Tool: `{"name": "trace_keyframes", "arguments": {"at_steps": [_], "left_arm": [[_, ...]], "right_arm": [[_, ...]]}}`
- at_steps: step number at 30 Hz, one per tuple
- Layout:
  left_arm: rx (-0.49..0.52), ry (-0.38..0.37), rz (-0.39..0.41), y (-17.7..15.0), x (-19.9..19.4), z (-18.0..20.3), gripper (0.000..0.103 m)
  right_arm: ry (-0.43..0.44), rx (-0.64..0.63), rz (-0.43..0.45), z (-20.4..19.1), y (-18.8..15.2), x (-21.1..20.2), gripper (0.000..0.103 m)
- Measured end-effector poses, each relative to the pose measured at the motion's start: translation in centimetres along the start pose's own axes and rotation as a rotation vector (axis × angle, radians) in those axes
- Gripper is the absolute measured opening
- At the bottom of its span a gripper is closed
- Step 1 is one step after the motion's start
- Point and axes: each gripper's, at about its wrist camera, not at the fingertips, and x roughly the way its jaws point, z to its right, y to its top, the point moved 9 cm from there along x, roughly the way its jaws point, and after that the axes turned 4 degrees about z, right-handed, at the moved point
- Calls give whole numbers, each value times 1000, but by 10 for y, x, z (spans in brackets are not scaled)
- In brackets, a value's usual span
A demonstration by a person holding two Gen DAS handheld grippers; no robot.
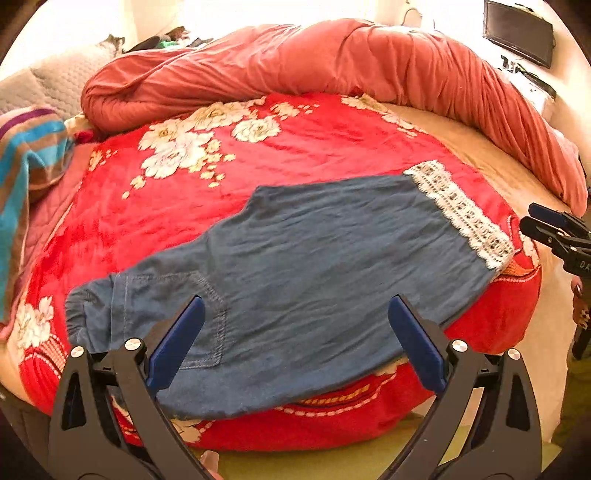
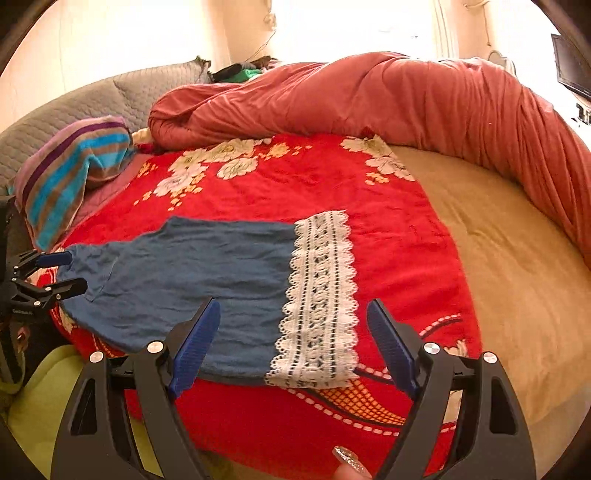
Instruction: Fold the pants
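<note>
Blue denim pants (image 1: 295, 258) lie flat on a red flowered blanket (image 1: 303, 147), folded lengthwise, with a white lace cuff (image 1: 461, 214) at the right end and the waistband and a back pocket at the left. My left gripper (image 1: 295, 314) hovers open above the pocket end, nothing between its fingers. In the right wrist view the pants (image 2: 192, 273) stretch leftward and the lace cuff (image 2: 321, 299) lies close in front. My right gripper (image 2: 293, 314) stands open above the cuff, holding nothing. The left gripper (image 2: 61, 273) shows at the left edge, the right gripper (image 1: 554, 225) at the other view's right edge.
A rolled coral duvet (image 1: 332, 59) curves along the far side of the bed. A striped towel (image 1: 33, 158) lies at the left on a grey quilted pillow (image 2: 92, 99). Bare tan sheet (image 2: 498, 240) shows to the right. A monitor (image 1: 517, 33) hangs at the far right.
</note>
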Motion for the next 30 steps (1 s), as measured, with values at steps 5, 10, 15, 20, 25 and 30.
{"name": "trace_keyframes", "arguments": {"at_steps": [5,10,15,20,25,30], "left_arm": [[29,-14,9,12,2,20,93],[60,-28,10,27,8,39,93],[105,-39,37,50,11,57,93],[139,-46,53,68,18,72,93],[156,-67,50,78,31,83,93],[185,-80,39,82,47,96,93]], "right_arm": [[-10,17,25,9,2,-8,81],[-25,27,43,18,2,-14,81],[-32,35,55,22,1,-19,81],[-37,51,61,28,2,-20,81],[-39,73,64,34,1,-18,81],[-44,78,57,37,-2,-15,81]]}}
